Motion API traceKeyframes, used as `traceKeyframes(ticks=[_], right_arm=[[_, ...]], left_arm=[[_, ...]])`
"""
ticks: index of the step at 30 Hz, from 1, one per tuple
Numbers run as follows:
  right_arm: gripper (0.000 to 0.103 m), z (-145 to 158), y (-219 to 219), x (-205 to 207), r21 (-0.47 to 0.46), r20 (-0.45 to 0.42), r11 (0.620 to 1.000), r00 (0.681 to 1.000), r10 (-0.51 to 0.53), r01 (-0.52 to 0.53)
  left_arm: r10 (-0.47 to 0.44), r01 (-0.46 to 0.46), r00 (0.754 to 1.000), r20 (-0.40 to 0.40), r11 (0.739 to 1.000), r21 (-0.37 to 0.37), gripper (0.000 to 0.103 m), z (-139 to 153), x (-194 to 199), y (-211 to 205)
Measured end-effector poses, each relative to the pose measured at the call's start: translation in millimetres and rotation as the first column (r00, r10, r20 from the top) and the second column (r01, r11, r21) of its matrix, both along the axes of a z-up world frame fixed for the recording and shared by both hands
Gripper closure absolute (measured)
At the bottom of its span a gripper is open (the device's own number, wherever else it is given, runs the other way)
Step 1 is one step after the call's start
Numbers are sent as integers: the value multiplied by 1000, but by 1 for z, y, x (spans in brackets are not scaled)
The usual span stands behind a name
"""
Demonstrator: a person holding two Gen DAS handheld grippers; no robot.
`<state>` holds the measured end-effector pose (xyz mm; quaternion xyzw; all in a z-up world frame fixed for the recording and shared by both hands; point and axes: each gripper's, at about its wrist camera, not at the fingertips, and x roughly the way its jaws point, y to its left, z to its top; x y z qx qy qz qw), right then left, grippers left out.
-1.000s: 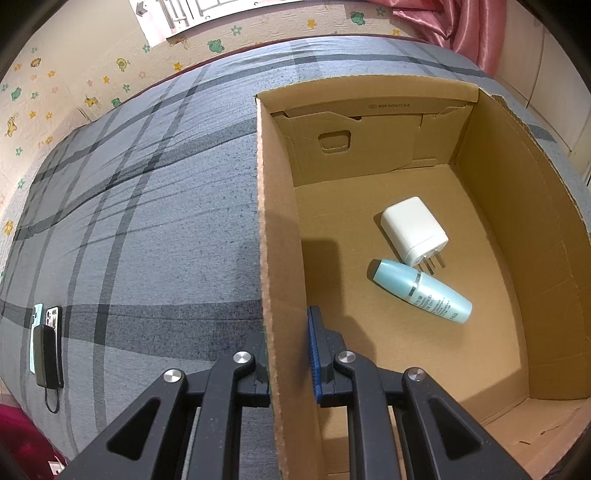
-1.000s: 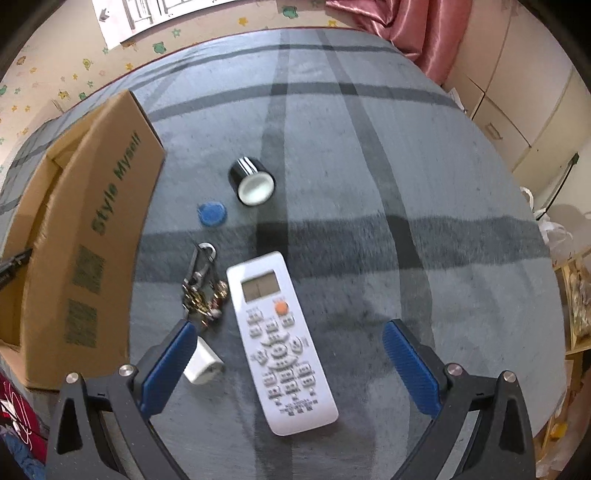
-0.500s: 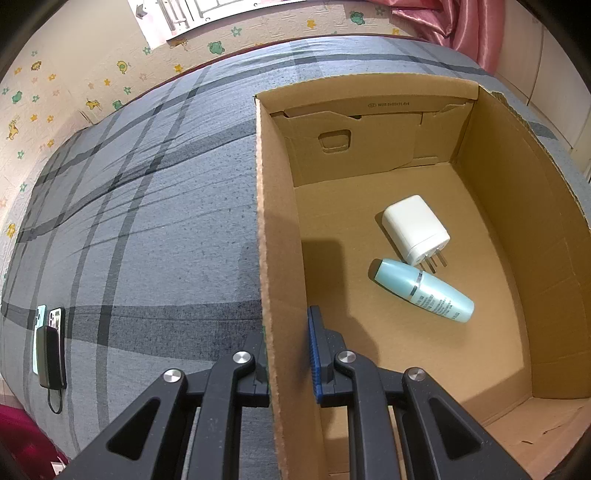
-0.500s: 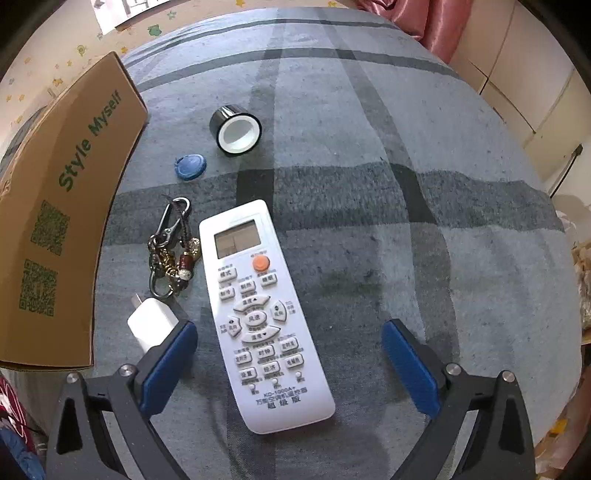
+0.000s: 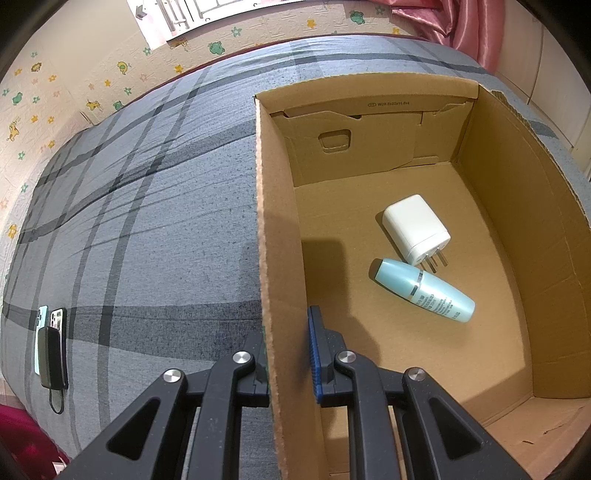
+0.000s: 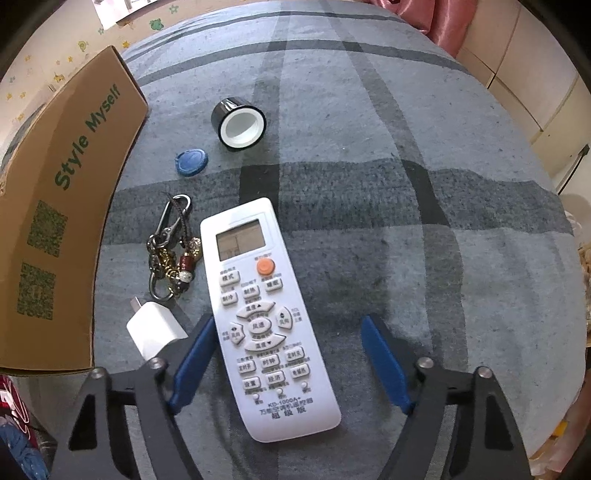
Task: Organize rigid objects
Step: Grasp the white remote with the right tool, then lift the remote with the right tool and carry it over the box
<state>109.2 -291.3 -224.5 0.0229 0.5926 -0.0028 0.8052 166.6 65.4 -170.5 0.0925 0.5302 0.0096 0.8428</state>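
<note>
The left claw (image 5: pixel 288 350) is clenched on the near wall of the cardboard box (image 5: pixel 275 229), which holds a white charger (image 5: pixel 415 227) and a teal bottle (image 5: pixel 424 290). The right claw (image 6: pixel 286 363) hangs released, straddling the white remote (image 6: pixel 264 314) on the grey plaid bed (image 6: pixel 406 184). Past the bed are star-and-frog patterned wall padding (image 5: pixel 92 85) and a pink curtain (image 5: pixel 458 26).

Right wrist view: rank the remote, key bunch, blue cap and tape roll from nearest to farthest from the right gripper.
1. Remote: lies between the open fingers of the right gripper.
2. Key bunch: ahead, left of the remote.
3. Blue cap: farther ahead, left.
4. Tape roll: farthest, just beyond the cap.
</note>
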Motion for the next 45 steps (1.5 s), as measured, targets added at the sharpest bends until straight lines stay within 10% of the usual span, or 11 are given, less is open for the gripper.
traceKeyframes(ticks=[8, 45], right_arm=[[51, 0, 13, 7, 0, -7, 999, 999, 37, -37], [54, 75, 26, 11, -5, 115, 1000, 993, 12, -12]], left_arm=[[0, 0, 1000, -1, 1000, 0, 88, 0, 1, 1], [-3, 3, 1000, -2, 1000, 3, 88, -1, 1, 0]])
